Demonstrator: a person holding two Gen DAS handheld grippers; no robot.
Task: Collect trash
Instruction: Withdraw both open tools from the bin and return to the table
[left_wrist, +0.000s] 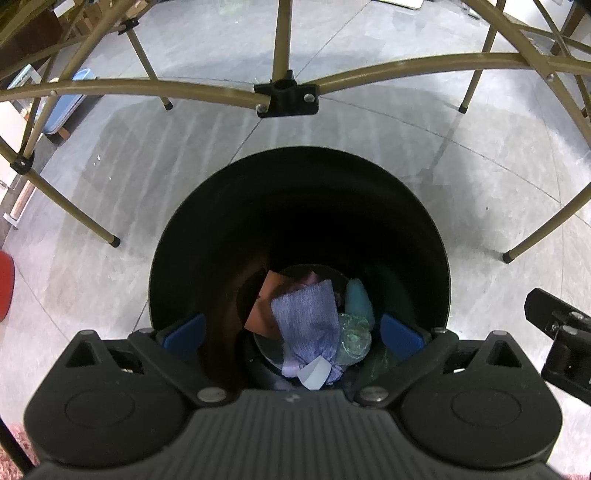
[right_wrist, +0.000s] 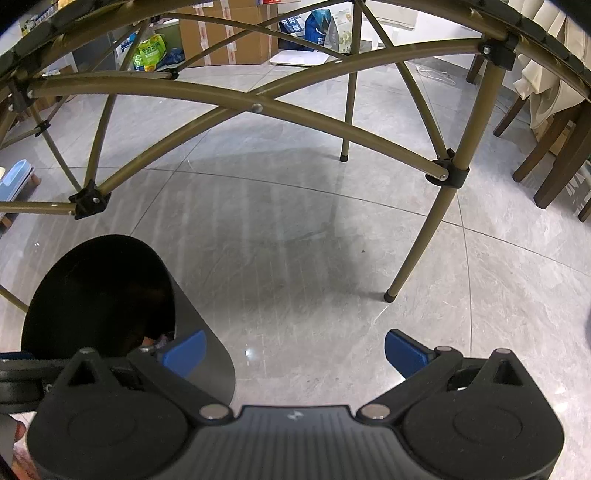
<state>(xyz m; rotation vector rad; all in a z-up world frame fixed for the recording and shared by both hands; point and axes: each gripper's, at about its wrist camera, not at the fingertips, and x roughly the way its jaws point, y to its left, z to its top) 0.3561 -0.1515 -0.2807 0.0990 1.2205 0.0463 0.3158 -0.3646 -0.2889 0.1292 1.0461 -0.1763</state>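
The black round bin (left_wrist: 299, 236) stands on the grey tiled floor (left_wrist: 129, 177), right under the left gripper (left_wrist: 293, 334). Deep inside lie a blue woven cloth (left_wrist: 308, 317), a brown card (left_wrist: 264, 306), a teal lump (left_wrist: 360, 301), a crumpled clear piece (left_wrist: 354, 334) and a white scrap (left_wrist: 314, 373). The left fingers (left_wrist: 184, 330) are wide apart and hold nothing. The right gripper (right_wrist: 293, 350) is beside the bin, over bare floor, wide apart too and empty. Its view shows the bin's smooth side but little of the trash. Tan metal legs (right_wrist: 421, 236) cross behind.
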